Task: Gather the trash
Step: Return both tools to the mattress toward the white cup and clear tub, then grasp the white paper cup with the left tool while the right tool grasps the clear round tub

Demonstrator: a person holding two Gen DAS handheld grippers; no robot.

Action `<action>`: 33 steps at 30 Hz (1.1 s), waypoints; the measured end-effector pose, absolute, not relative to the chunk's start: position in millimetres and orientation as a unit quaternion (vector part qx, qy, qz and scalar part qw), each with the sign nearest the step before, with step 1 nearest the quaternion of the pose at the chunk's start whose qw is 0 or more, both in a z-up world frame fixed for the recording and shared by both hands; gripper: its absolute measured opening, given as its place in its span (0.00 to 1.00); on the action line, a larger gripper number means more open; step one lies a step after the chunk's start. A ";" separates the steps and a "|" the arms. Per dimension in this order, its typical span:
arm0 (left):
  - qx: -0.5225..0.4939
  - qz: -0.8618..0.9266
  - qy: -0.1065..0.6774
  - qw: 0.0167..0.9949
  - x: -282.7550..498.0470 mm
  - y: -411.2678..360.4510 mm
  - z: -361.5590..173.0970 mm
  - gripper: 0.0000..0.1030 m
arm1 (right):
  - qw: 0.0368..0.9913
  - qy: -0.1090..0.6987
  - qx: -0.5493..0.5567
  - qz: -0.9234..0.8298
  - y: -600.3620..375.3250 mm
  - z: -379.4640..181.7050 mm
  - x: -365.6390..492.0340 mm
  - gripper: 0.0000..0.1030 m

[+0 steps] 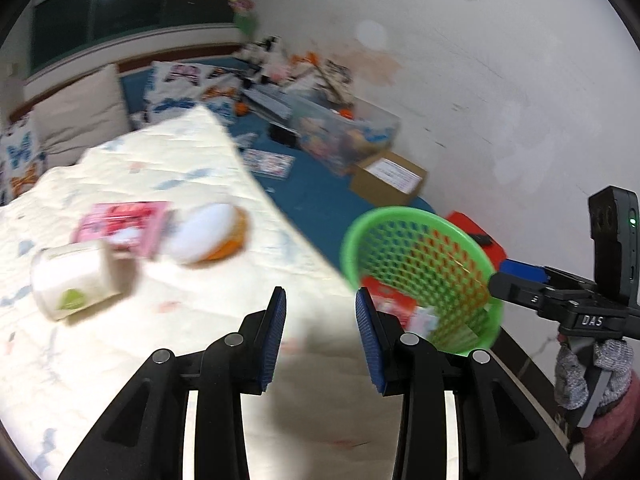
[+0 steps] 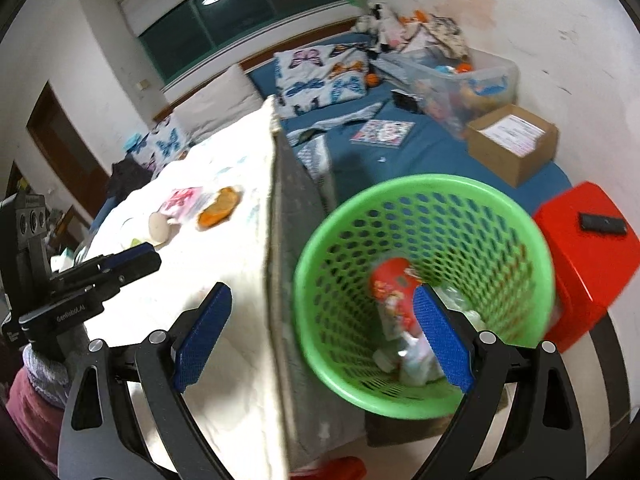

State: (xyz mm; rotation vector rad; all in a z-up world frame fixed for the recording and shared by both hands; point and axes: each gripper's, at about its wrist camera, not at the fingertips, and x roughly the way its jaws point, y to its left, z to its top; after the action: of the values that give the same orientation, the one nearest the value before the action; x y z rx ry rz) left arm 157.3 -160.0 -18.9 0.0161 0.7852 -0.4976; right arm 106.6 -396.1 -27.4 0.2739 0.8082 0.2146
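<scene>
Beside quilted mattress [image 2: 224, 256], perforated round basket [image 2: 424, 296]

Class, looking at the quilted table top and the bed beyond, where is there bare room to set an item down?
Bare quilt between the left gripper and the white tub. Crowded: the far bed corner by the cardboard box and the green basket.

1. The round green plastic basket [image 2: 516, 240] is smooth, full of holes.
2. The cream quilted cloth cover [image 1: 192, 168] looks soft.
3. The red plastic stool [image 2: 580, 264] is shiny.
4. The brown cardboard box [image 2: 516, 164] looks matt.
5. The blue fingers [image 1: 276, 340] look bumpy, like rubber.
</scene>
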 end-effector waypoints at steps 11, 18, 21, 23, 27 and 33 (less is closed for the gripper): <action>-0.036 -0.105 0.348 0.931 175.2 -48.2 -8.4 0.43 | 0.900 0.395 0.091 0.158 -324.2 -18.6 144.0 0.89; -0.080 -0.079 0.368 0.923 204.0 2.4 -22.7 0.52 | 0.897 0.400 0.075 0.174 -294.4 -17.7 169.6 0.87; -0.087 -0.085 0.379 0.917 215.2 12.7 -32.1 0.53 | 0.896 0.401 0.065 0.179 -282.1 -16.8 180.7 0.87; -0.088 -0.088 0.385 0.915 221.7 16.0 -38.9 0.54 | 0.896 0.402 0.055 0.181 -275.0 -16.9 187.9 0.86; -0.093 -0.097 0.392 0.910 228.3 22.1 -47.1 0.54 | 0.895 0.404 0.024 0.189 -256.0 -17.7 201.4 0.86; -0.104 -0.128 0.399 0.902 239.5 24.6 -54.3 0.54 | 0.889 0.408 -0.020 0.208 -229.1 -21.8 221.6 0.86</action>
State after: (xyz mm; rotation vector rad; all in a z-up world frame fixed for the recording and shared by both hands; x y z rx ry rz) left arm 239.5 24.6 -54.3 -0.2155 0.8252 -0.2649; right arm 221.6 -229.1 -21.8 -0.0409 0.8480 0.4313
